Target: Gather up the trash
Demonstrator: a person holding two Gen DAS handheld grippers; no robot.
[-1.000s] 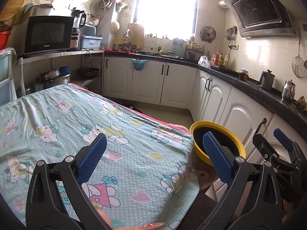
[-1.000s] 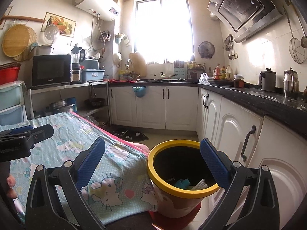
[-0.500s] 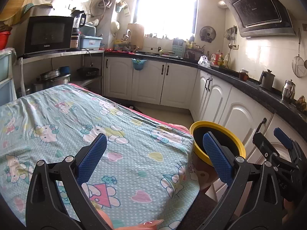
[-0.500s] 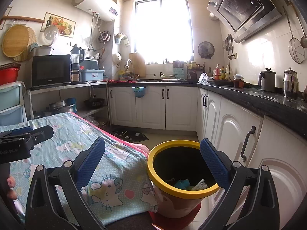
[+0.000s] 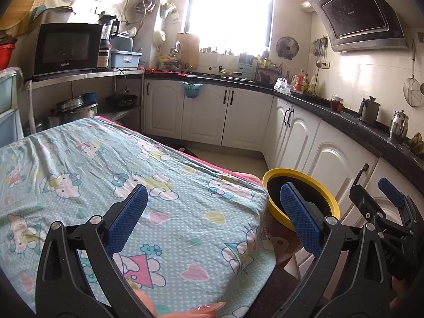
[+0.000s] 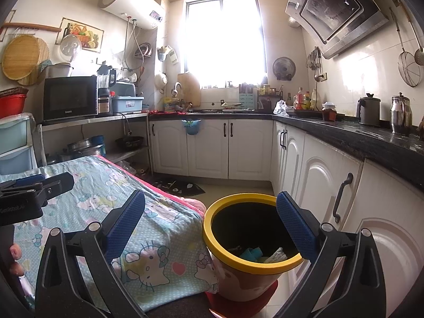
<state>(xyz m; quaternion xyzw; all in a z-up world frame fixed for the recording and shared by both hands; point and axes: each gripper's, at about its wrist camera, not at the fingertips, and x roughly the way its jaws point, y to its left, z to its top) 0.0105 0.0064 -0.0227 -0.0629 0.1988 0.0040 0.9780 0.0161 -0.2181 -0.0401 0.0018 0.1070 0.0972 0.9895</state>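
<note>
Holding both tools idle: I see my left gripper spread wide and empty above the table, near its right edge, over a cartoon-cat cloth. My right gripper is likewise wide and empty, poised above the yellow-rimmed trash bin, which stands on the floor just beside the table's right corner, in front of the white cabinets. Inside the bin lie a teal scrap and white paper. No loose trash shows on the cloth in either view, so I judge collection near its end, though the near edge is hidden behind the tool frames. Risks from here: a low sweep of the left tool could snag the cloth and drag it off the corner; a downward move of the right tool could strike the rim and tip the bin, spilling what has been gathered.
</note>
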